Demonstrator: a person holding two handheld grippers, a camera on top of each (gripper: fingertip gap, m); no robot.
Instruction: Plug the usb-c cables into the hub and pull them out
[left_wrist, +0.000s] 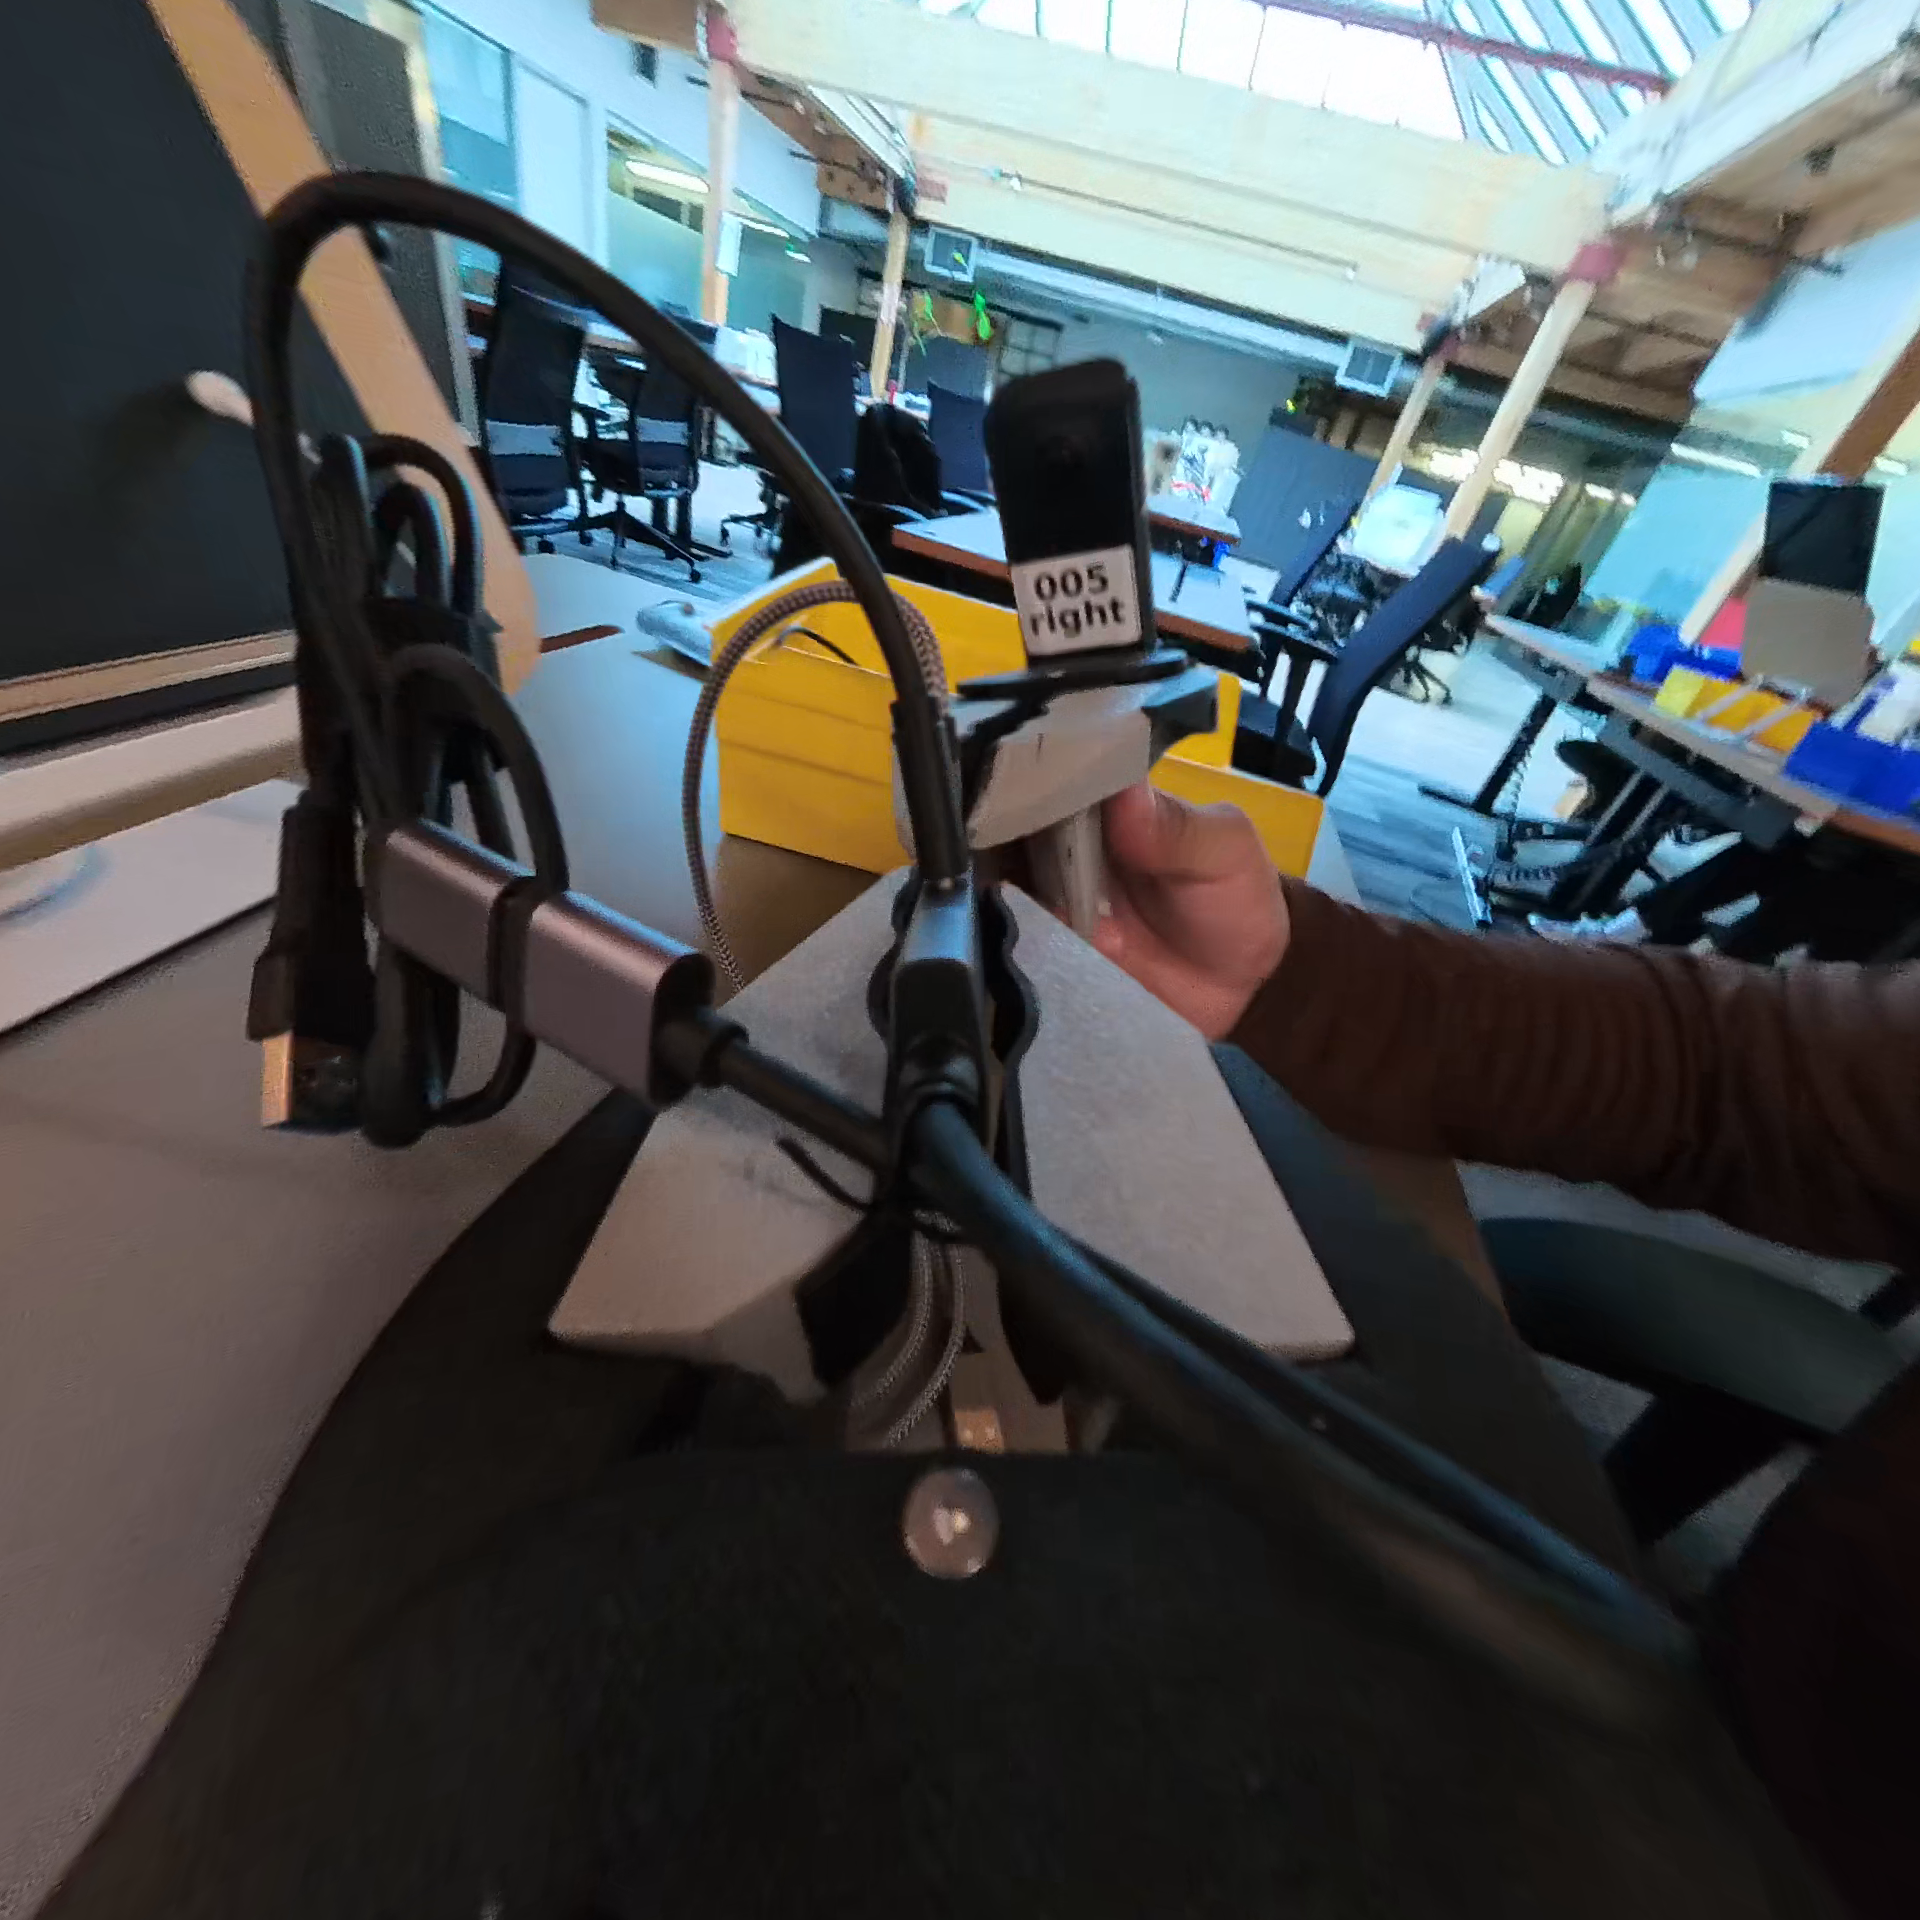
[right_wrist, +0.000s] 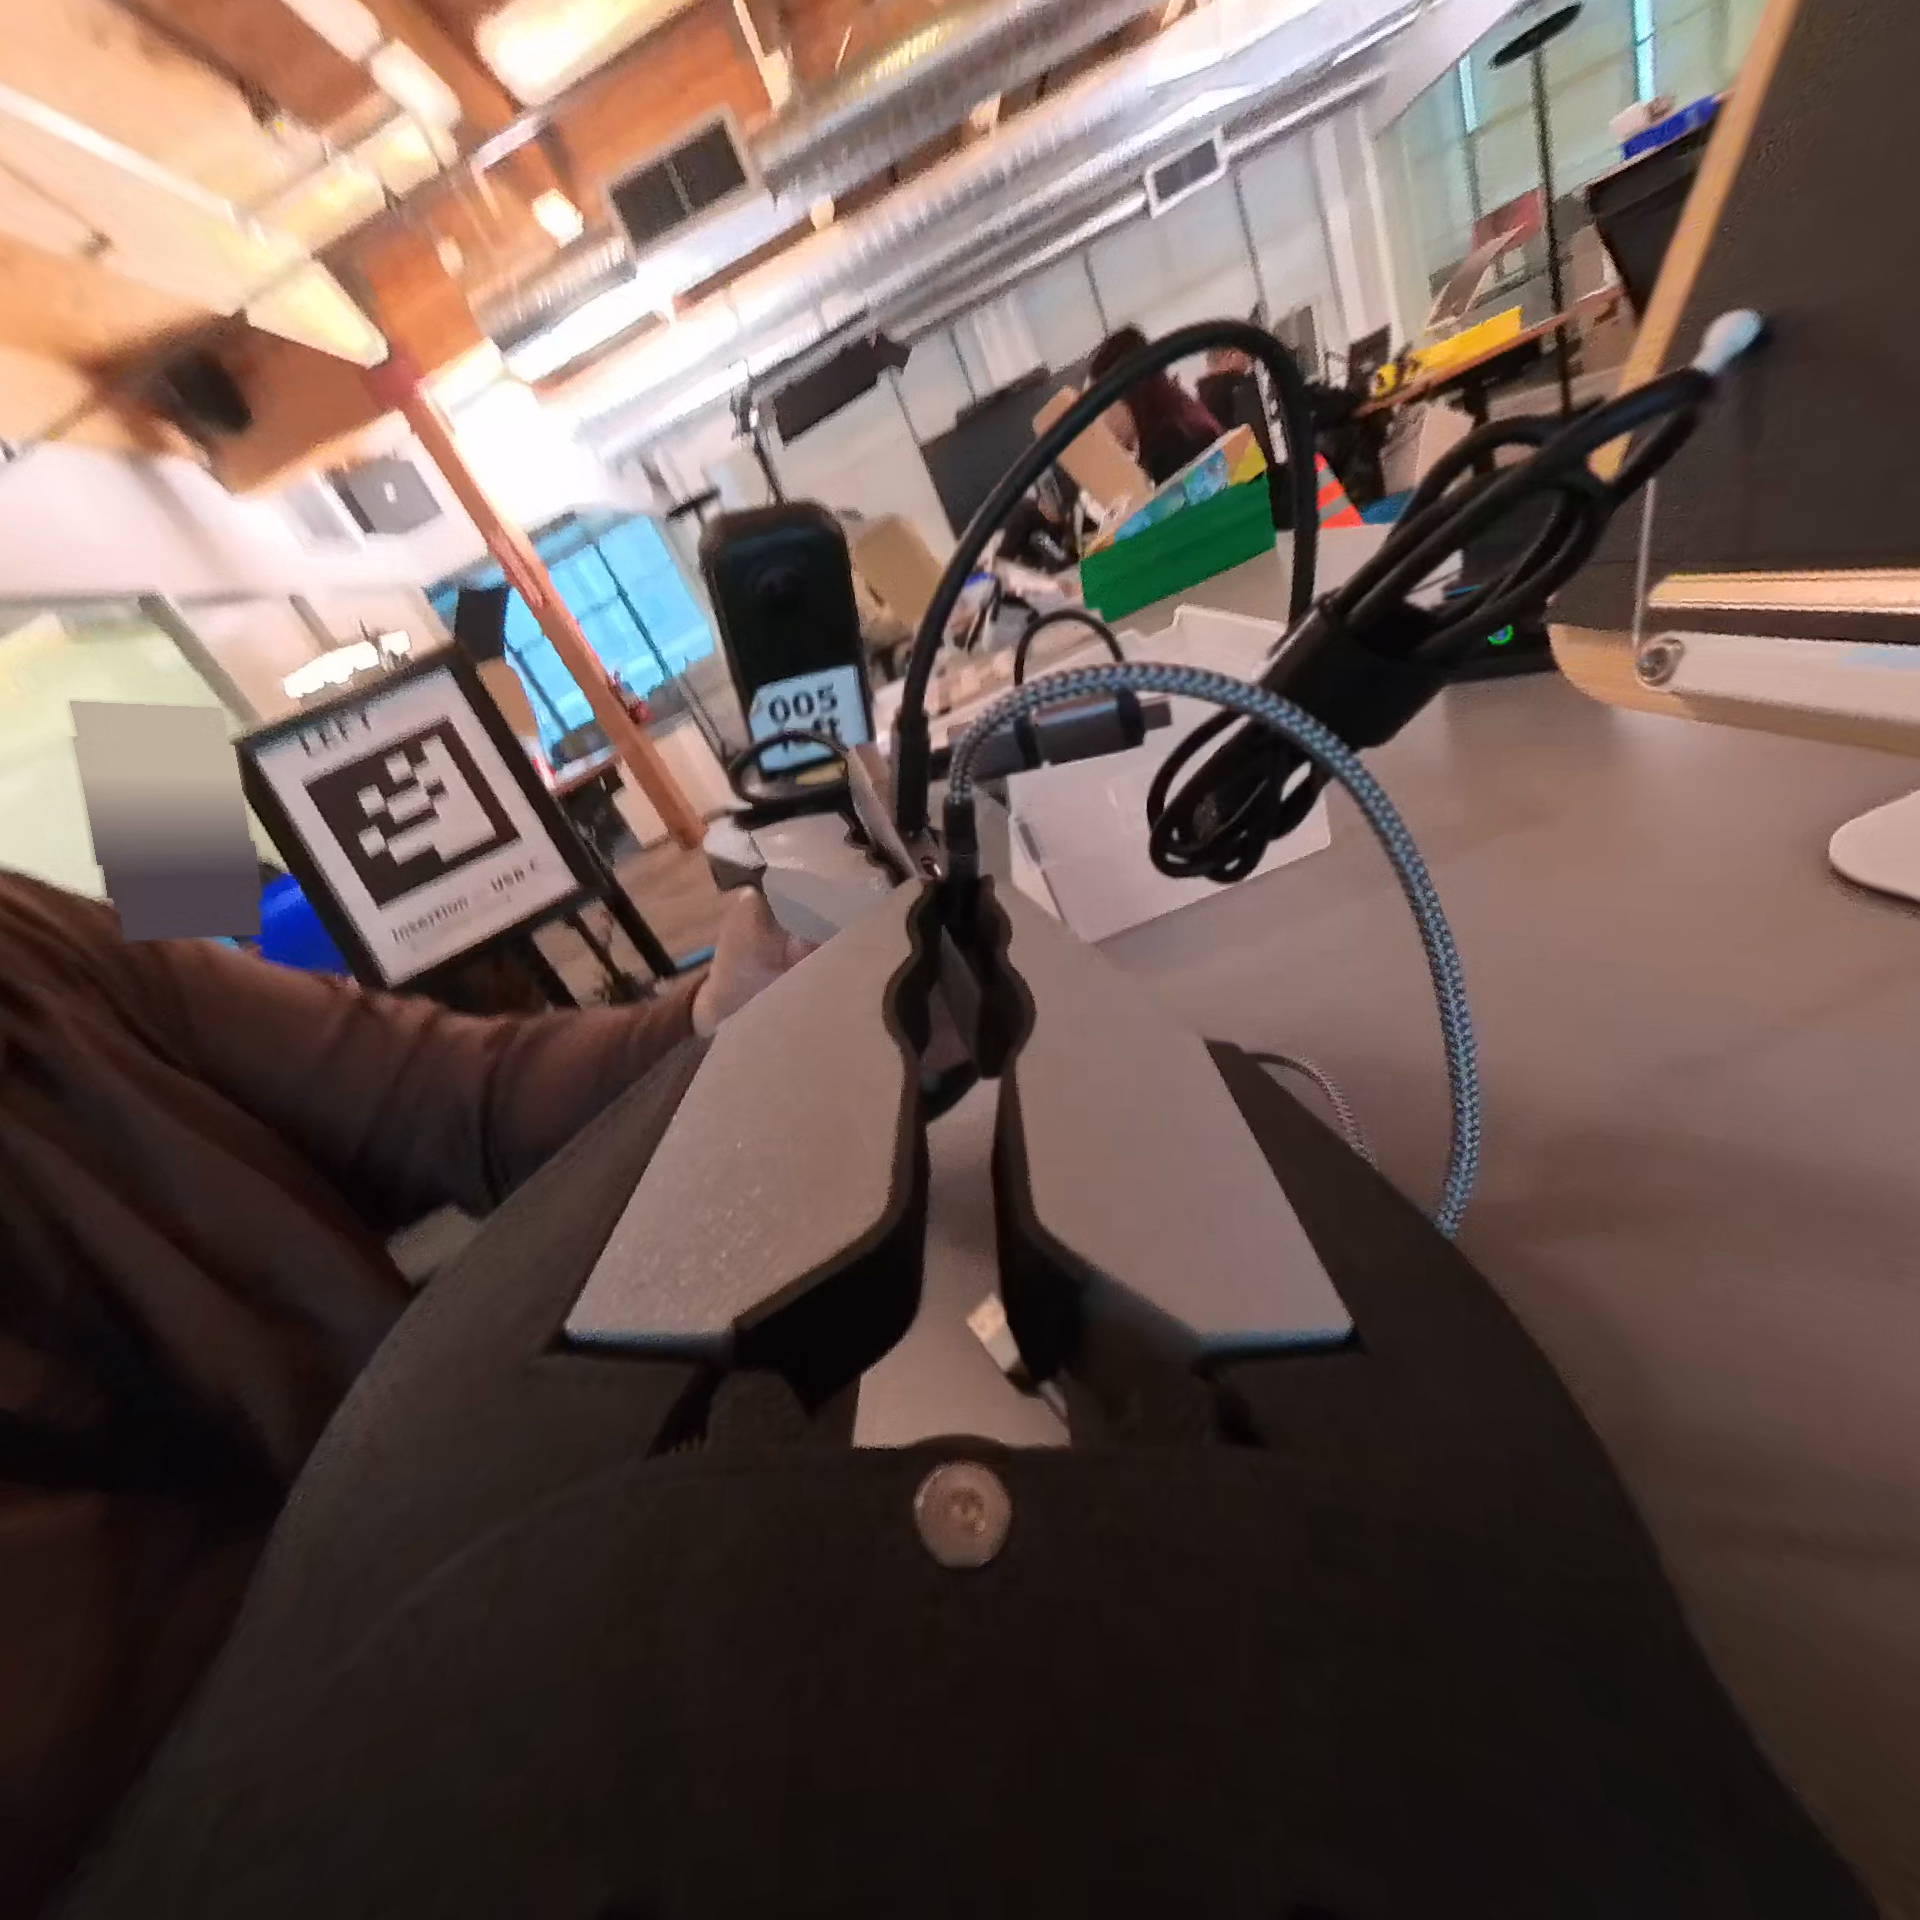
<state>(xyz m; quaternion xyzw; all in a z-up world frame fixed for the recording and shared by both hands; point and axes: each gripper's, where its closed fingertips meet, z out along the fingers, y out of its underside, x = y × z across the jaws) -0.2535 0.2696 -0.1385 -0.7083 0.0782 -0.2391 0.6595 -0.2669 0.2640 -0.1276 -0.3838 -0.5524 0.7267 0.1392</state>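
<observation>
My left gripper (left_wrist: 940, 935) is shut on a dark connector (left_wrist: 938, 987) with a thick black cable running back toward me. A slim black USB-C plug (left_wrist: 935, 800) meets its top end, and its cable arcs up and left to a tied cable bundle (left_wrist: 405, 665). The silver hub (left_wrist: 540, 935) hangs just left of my fingers, with a braided cable (left_wrist: 701, 790) behind it. My right gripper (right_wrist: 961, 935) is shut on a dark plug body (right_wrist: 966, 987). It faces the left gripper (right_wrist: 883, 821), tips nearly touching. The hub (right_wrist: 1081, 727) and braided cable (right_wrist: 1444, 935) hang beyond.
Yellow bins (left_wrist: 821, 727) stand on the desk behind the cables and a dark monitor (left_wrist: 104, 312) at the left. A hand (left_wrist: 1174, 904) holds the right gripper. A white box (right_wrist: 1091, 862), a monitor foot (right_wrist: 1870, 862) and a marker sign (right_wrist: 416, 810) are near. My two grippers' fingertips are within a few centimetres of each other.
</observation>
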